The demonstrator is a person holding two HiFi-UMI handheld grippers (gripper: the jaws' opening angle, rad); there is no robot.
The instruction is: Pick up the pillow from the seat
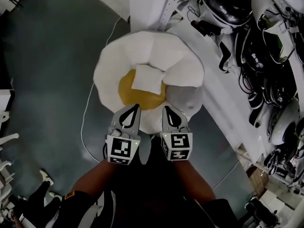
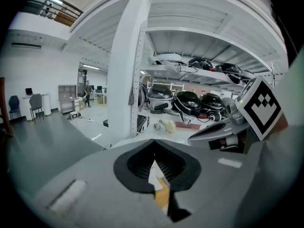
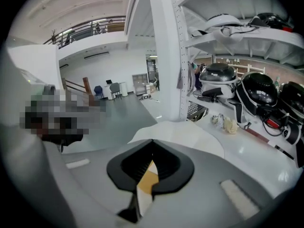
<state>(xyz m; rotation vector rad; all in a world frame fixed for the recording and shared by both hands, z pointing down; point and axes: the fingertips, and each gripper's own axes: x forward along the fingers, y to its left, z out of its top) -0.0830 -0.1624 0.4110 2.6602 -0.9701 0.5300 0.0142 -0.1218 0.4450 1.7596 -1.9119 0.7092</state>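
- Pillow (image 1: 156, 56): fried-egg shape, white rim w/ yellow centre (image 1: 142, 95) and a white square patch (image 1: 148, 79) on top. In head view it sat just ahead of both grippers, over the grey floor (image 1: 47, 70).
- L gripper (image 1: 135, 108): jaws together, pinched on pillow's near edge by the yellow part. L gripper view showed white + yellow fabric (image 2: 160, 190) squeezed in the slit between the black pads (image 2: 137, 165).
- R gripper (image 1: 170, 111): jaws also closed on pillow's near edge, just right of the L one. R gripper view had yellow/white fabric (image 3: 146, 182) caught between the pads and the white rim (image 3: 180, 133) bulging past them.
- Marker cubes (image 1: 121, 150) (image 1: 176, 146) sat side by side, close but apart; forearm (image 1: 90, 182) behind the L one.
- Grey patch (image 1: 186, 101) under pillow's right edge; couldn't tell what it was.
- White shelving (image 1: 223, 89) w/ dark helmets (image 1: 228, 4) ran along the right; a thin cable (image 1: 85, 122) lay on the floor at left.
- White post (image 2: 126, 80) stood ahead in L gripper view.
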